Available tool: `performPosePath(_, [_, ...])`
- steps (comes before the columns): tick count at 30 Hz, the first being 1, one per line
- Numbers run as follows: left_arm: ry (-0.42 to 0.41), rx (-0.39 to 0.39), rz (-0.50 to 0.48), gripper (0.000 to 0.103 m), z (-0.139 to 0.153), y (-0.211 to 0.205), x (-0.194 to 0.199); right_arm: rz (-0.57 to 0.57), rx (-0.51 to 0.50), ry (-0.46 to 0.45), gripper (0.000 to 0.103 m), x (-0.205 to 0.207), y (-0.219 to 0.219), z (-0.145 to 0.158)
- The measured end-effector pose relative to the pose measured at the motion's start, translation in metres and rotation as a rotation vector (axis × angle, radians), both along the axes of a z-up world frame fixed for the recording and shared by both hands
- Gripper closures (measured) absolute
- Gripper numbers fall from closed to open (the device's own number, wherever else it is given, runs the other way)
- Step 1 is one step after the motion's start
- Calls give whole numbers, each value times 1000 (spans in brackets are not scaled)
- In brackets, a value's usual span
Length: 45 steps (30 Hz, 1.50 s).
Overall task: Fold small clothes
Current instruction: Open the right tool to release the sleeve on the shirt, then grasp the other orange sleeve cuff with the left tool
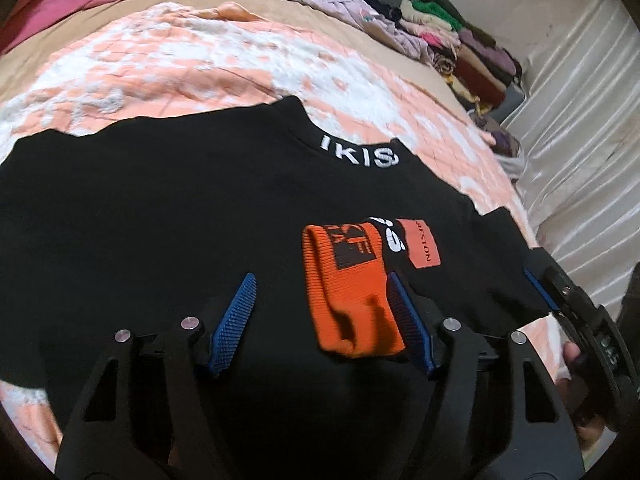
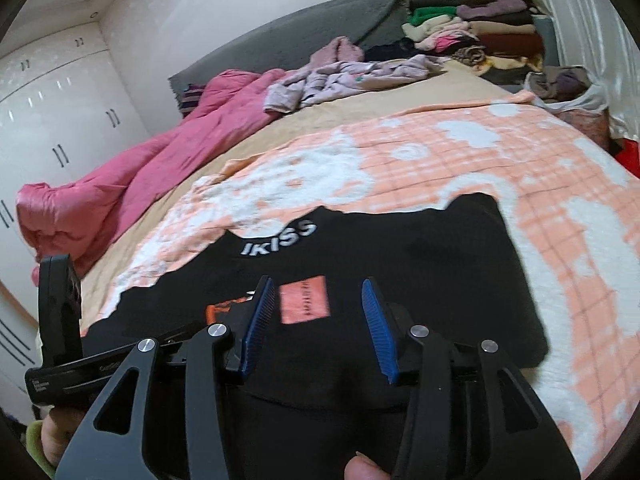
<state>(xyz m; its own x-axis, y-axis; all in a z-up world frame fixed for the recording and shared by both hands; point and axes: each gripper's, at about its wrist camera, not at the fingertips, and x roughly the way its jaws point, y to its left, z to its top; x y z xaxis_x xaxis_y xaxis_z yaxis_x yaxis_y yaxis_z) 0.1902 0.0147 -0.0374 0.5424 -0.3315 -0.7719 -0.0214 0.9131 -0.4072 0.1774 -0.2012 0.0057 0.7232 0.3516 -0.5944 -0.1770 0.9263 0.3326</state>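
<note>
- You are mid-fold on a black sweatshirt (image 1: pixel 180 220) that lies flat on the bed, its "IKISS" collar (image 1: pixel 360 156) on the far side of both pairs of tongs.
- Your left tongs (image 1: pixel 320 300) stand apart over the chest. The orange ribbed cuff (image 1: pixel 352 292) of a sleeve folded across the body lies between them, against the right-hand pad, but the pads do not press it.
- Your right tongs (image 2: pixel 320 304) also stand apart, clamped on nothing. The orange printed patch (image 2: pixel 305 299) shows on the cloth between their blue pads (image 2: pixel 378 332).
- As I judge it, the sleeve is already laid inward and the lengthwise or hem-to-collar fold is not yet done.
- The next move probably calls for you to take the near hem with both tongs at matching points, well apart from each other, and carry it towards the collar.
- The body is a soft, matte knit that will sag and drag if you lift it from one side only. The cuff is thick and ribbed, so it should give a firmer bite.
- The peach-and-white blanket (image 2: pixel 540 208) beneath is fleecy and checked, and may cling to the knit.
- Far beyond the tongs lie a pink quilt (image 2: pixel 120 192) and a pile of folded clothes (image 2: pixel 480 36).
</note>
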Motion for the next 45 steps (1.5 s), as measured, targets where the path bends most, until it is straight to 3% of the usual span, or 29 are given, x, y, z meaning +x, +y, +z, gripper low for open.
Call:
performPosePath(1, [7, 10, -7, 44, -2, -4, 2, -8, -4, 0, 58, -1, -3, -1])
performPosePath(3, [23, 34, -25, 57, -7, -15, 6, -26, -9, -1, 58, -4, -10, -2])
performPosePath(4, [30, 51, -37, 69, -9, -22, 7, -34, -14, 0, 58, -4, -12, -1])
performPosePath(6, [21, 94, -38, 71, -10, -29, 7, -54, -29, -3, 58, -6, -19, -2])
performPosePath(7, [15, 105, -40, 80, -9, -31, 6, -62, -35, -6, 58, -7, -21, -1])
performPosePath(8, [8, 104, -47, 95, -8, -31, 6, -71, -37, -7, 58, -7, -24, -2])
performPosePath(14, [-62, 130, -84, 99, 9, -33, -2, -103, -30, -4, 58, -9, -37, -1])
performPosePath(16, [-107, 179, -74, 99, 18, -31, -8, -104, -32, -9, 58, -9, -38, 0])
performPosePath(22, [-172, 233, -20, 99, 38, -12, -15, -106, -39, -10, 58, -7, -40, 1])
performPosePath(32, [-159, 238, 58, 99, 42, 26, -22, -106, -83, 1, 58, -2, -35, -3])
performPosePath(42, [-117, 241, 89, 96, 31, 44, -24, -149, -231, 31, 58, 4, -38, -15])
performPosePath(45, [-127, 274, 113, 95, 33, 47, -26, -127, -245, 47, 58, 6, -36, -21])
